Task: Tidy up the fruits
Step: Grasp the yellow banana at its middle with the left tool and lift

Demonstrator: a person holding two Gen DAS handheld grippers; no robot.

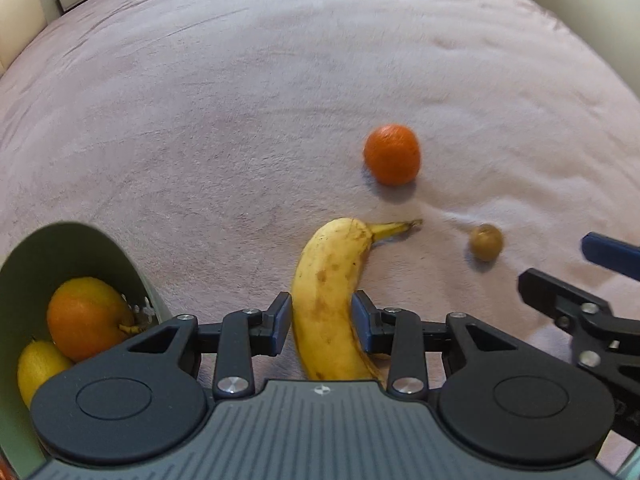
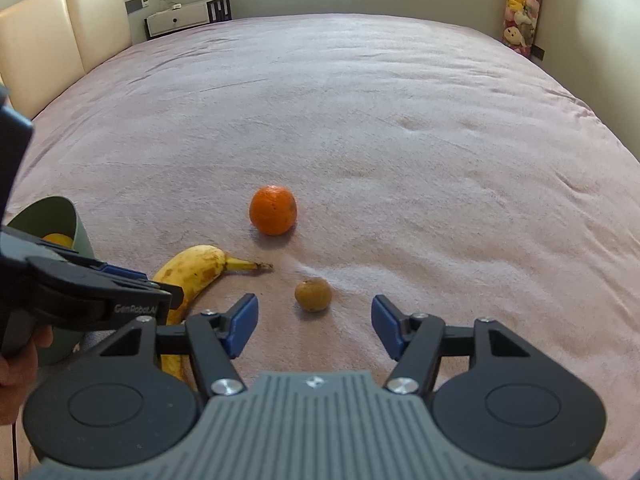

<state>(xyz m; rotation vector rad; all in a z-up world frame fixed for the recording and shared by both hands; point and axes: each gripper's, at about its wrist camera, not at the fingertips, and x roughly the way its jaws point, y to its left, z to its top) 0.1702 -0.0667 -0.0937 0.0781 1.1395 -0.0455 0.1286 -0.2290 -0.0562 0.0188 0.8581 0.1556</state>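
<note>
We work over a pink blanket (image 2: 400,128) on a bed. Our left gripper (image 1: 322,322) is clamped across the middle of the banana (image 1: 330,280), one pad against each side; the banana lies on the blanket, stem toward the orange (image 1: 392,154). Our right gripper (image 2: 314,326) hangs with its jaws apart and nothing between them, the kiwi (image 2: 313,294) on the blanket just ahead of the fingertips. The orange sits farther off, apart from both. To the left, close beside the left gripper, a green bowl (image 1: 120,256) holds an orange fruit (image 1: 86,316) and a lemon (image 1: 38,368). A hand (image 2: 18,360) grips the left tool's handle. Plush toys (image 2: 520,12) hang in the far right corner.
</note>
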